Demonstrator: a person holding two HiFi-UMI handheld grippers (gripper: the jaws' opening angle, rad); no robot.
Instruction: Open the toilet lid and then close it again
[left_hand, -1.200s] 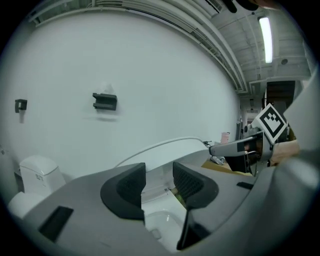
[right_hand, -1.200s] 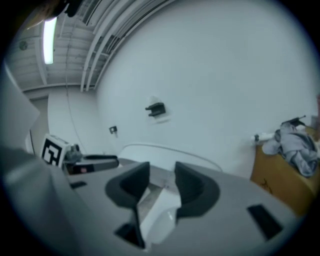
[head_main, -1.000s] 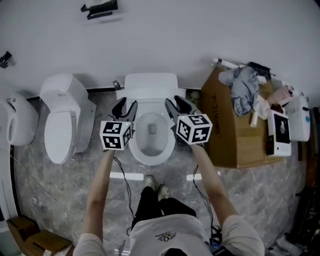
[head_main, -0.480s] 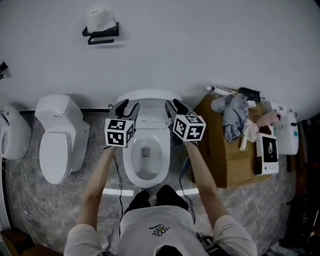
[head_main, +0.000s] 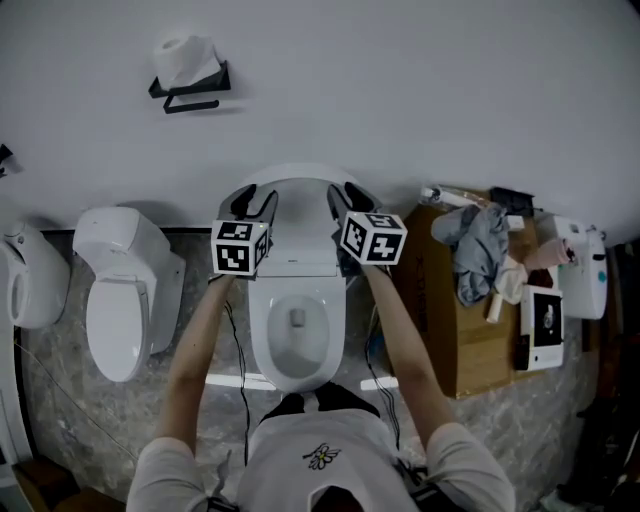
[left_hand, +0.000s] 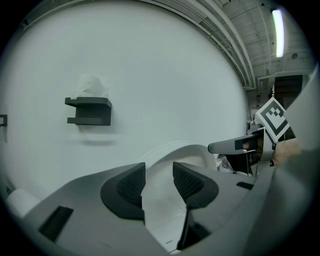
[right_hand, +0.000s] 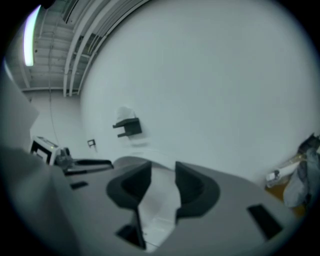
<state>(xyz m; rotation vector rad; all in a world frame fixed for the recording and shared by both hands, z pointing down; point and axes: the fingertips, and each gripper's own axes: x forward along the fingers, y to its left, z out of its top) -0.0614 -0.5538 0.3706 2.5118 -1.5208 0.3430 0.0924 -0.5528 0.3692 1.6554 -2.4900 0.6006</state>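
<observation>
The toilet lid (head_main: 300, 210) stands raised and close to upright, directly between the two claws. The left claw (head_main: 252, 200) pinches its left side edge; white plastic fills the gap between its pads. The right claw (head_main: 348, 195) has just been closing its jaws, and the lid's right edge sits pinched between them. Both claws grip at about the same height, so neither hand is nearer. The lid's long axis runs from the hinge, below the claws, up to the rounded free edge just ahead of them. The wall (head_main: 420, 90) lies beyond the tips, and the open bowl (head_main: 297, 335) lies behind and beneath. Judging by this, closing means swinging the lid back toward the person and down.
</observation>
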